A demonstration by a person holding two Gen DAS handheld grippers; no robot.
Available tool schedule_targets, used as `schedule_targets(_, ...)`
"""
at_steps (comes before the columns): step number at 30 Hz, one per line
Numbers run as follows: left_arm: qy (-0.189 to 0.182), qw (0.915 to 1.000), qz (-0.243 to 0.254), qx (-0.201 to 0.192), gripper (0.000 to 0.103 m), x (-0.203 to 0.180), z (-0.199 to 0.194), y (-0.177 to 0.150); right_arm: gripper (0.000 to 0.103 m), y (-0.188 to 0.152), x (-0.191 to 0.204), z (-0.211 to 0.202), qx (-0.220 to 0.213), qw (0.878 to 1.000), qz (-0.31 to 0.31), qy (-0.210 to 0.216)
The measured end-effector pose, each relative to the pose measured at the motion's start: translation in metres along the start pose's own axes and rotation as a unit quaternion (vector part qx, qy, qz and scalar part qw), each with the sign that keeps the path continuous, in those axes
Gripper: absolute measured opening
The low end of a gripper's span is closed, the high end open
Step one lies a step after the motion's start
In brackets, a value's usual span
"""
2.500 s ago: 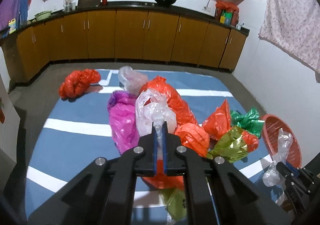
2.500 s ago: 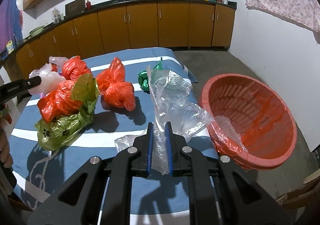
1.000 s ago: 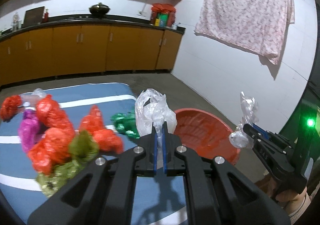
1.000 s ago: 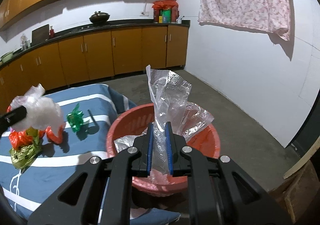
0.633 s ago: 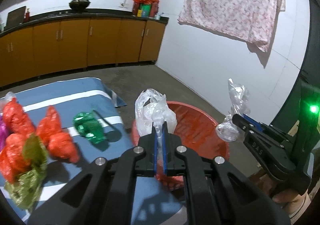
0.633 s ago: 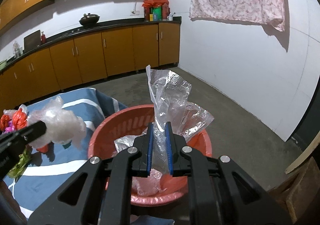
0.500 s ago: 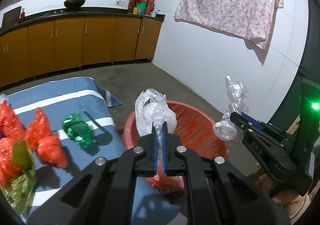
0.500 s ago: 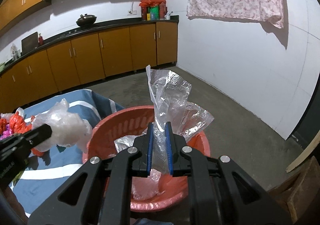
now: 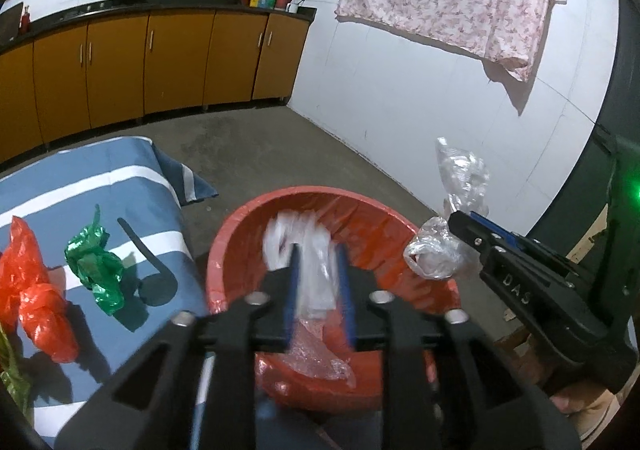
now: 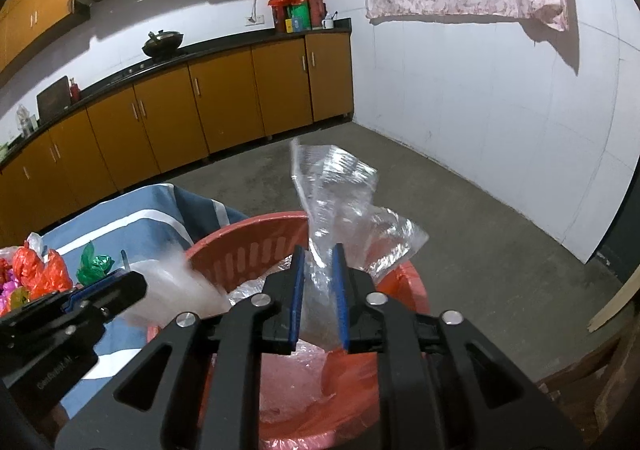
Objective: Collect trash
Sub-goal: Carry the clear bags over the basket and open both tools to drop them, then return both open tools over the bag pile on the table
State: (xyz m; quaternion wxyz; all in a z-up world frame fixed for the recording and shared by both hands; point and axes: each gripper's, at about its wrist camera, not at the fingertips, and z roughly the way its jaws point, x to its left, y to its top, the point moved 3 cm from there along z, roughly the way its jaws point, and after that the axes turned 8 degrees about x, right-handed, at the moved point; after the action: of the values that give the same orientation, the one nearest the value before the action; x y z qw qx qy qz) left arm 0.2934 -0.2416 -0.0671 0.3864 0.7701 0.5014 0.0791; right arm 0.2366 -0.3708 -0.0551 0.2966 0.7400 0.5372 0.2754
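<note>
A red plastic basket (image 9: 224,234) stands on the floor right under both grippers. My left gripper (image 9: 318,255) hangs over it, its jaws opening. The white plastic bag (image 9: 308,246) between them is blurred, loose and sliding down into the basket. My right gripper (image 9: 460,219) reaches in from the right with a clear crinkled bag (image 9: 460,174) sticking up from its tips. In the right wrist view that gripper (image 10: 319,255) has its jaws starting to open. The clear bag (image 10: 336,186) is still upright between the pads, over the basket (image 10: 240,246). The left gripper (image 10: 132,283) shows at the left.
A blue cloth with white stripes (image 9: 100,186) lies left of the basket with a green bag (image 9: 96,262) and red bags (image 9: 36,290) on it. Orange cabinets (image 9: 180,62) line the back wall. Bare concrete floor (image 9: 280,146) lies beyond. More clear plastic lies inside the basket.
Both grippers have come closer over the basket and lower. The left jaws have parted and the white bag has slipped down. The right jaws stand slightly wider.
</note>
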Motion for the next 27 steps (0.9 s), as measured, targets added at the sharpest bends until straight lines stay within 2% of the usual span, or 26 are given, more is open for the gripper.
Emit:
schedule_targets(1, -0.001, 1.0000, -0.005, 0.002, 0.032, 0.004, 0.001, -0.001, 0.020, -0.001, 0.000, 0.000, 0.000, 1.000, 0.000, 0.000)
schedule_targets(3, 0.000, 0.9999, -0.010, 0.002, 0.037, 0.008, 0.001, -0.003, 0.031, -0.002, -0.002, 0.001, 0.001, 1.000, 0.002, 0.000)
schedule_targets(6, 0.006, 0.9998, -0.019, -0.001, 0.045, 0.017, -0.003, -0.005, 0.040, -0.004, -0.006, 0.000, 0.002, 1.000, 0.008, -0.002)
schedule_targets(10, 0.030, 0.9991, -0.027, -0.016, 0.060, 0.031, -0.023, -0.011, 0.040, -0.006, -0.009, -0.001, 0.005, 1.000, 0.007, -0.011)
schedule_targets(13, 0.050, 0.9978, -0.034, -0.027, 0.067, 0.041, -0.038, -0.016, 0.040, -0.008, -0.008, -0.004, 0.007, 1.000, 0.006, -0.014)
schedule_targets(19, 0.090, 0.9940, -0.047, -0.041, 0.074, 0.060, -0.073, -0.027, 0.040, -0.012, 0.003, -0.012, 0.008, 1.000, -0.003, -0.004)
schedule_targets(26, 0.135, 0.9866, -0.064, -0.065, 0.077, 0.088, -0.123, -0.047, 0.040, -0.020, 0.041, -0.026, 0.006, 0.999, -0.037, 0.022)
schedule_targets(27, 0.143, 0.9850, -0.067, -0.069, 0.078, 0.093, -0.130, -0.049, 0.046, -0.021, 0.048, -0.027, 0.007, 0.999, -0.043, 0.027)
